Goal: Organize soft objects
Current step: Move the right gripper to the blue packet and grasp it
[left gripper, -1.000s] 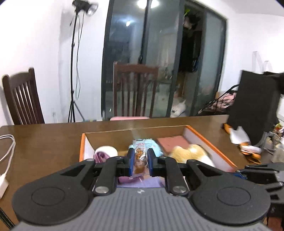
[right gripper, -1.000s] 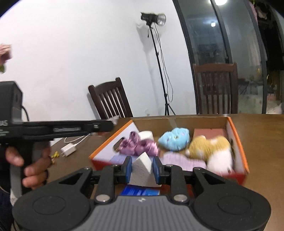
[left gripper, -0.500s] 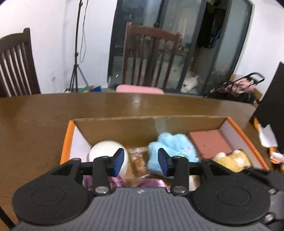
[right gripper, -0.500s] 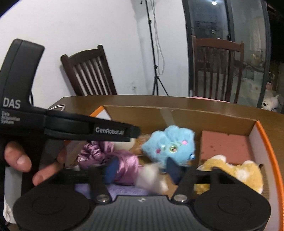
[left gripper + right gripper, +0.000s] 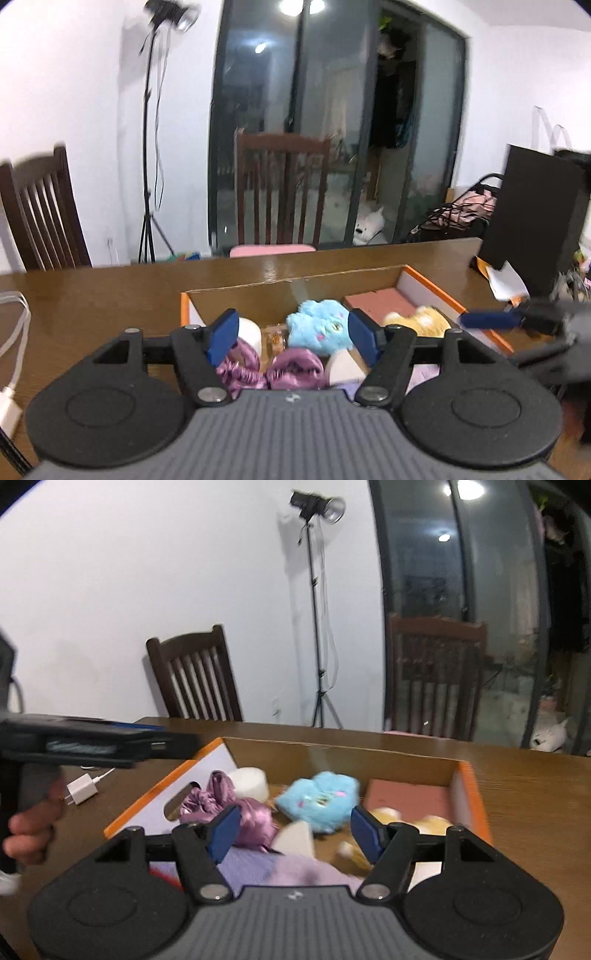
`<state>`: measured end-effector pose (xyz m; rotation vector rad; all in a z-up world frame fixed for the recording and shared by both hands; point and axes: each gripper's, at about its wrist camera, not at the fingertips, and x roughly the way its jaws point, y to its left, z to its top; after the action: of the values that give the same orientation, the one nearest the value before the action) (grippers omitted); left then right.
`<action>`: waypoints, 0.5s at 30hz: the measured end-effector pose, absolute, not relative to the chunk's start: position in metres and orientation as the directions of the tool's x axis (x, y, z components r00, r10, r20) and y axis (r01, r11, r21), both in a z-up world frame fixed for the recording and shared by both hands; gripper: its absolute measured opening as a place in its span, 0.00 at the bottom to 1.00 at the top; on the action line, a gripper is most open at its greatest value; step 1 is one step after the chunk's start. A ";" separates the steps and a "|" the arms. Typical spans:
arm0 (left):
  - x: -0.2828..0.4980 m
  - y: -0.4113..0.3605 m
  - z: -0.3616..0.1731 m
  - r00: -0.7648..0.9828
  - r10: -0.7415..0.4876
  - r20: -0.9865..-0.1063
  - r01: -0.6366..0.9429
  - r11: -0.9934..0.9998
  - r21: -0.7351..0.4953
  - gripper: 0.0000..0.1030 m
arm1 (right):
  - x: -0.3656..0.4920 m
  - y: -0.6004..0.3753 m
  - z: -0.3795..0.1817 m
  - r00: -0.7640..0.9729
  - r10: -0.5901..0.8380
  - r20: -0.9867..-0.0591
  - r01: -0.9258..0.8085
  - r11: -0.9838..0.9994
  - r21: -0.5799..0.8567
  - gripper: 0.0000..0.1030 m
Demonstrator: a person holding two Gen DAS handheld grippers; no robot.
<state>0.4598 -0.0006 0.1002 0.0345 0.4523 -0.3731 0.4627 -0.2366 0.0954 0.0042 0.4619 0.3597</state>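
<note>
An orange-rimmed cardboard box point(image 5: 288, 286) point(image 5: 467, 775) on the wooden table holds soft things: a blue plush point(image 5: 317, 326) point(image 5: 319, 799), purple satin scrunchies point(image 5: 295, 369) point(image 5: 221, 797), a white roll point(image 5: 249, 328) point(image 5: 249, 779), a white wedge sponge point(image 5: 341, 365) point(image 5: 295, 836), a yellow plush point(image 5: 417, 319) point(image 5: 424, 821), a pink pad point(image 5: 376, 299) point(image 5: 406, 794) and a snack packet point(image 5: 275, 338). My left gripper point(image 5: 293, 339) is open and empty above the box's near side. My right gripper point(image 5: 295, 829) is open and empty over the box.
A white charger and cable point(image 5: 83, 786) point(image 5: 11, 369) lie on the table left of the box. Wooden chairs point(image 5: 280, 192) point(image 5: 195, 675) stand behind the table. A black box point(image 5: 532, 218) stands at the right. A light stand point(image 5: 317, 609) is by the wall.
Both grippers opened and let go: the left dropped the snack packet, the right the white wedge sponge, both into the box. Both have since lifted and pulled back.
</note>
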 end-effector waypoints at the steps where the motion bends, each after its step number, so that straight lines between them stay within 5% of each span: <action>1: 0.448 0.000 0.098 0.844 -0.322 -0.428 0.346 0.938 -0.021 0.66 | 0.450 -0.243 0.096 0.842 0.330 -0.427 -0.329 0.941 0.079 0.64; 4: 0.420 0.003 0.091 0.864 -0.258 -0.432 0.296 0.955 0.022 0.66 | 0.413 -0.261 0.092 0.859 0.294 -0.418 -0.289 0.954 0.077 0.66; 11: 0.333 0.026 0.063 0.856 -0.229 -0.464 0.204 0.973 -0.104 0.68 | 0.338 -0.292 0.068 0.861 0.242 -0.447 -0.214 0.970 0.112 0.72; 15: 0.280 0.029 0.048 0.839 -0.251 -0.483 0.206 0.968 -0.145 0.80 | 0.301 -0.301 0.052 0.856 0.242 -0.456 -0.191 0.969 0.155 0.72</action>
<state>0.2799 0.0295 0.0480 -0.0881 0.5222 -0.2422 0.3012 -0.3011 0.0518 0.1053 0.4927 0.2279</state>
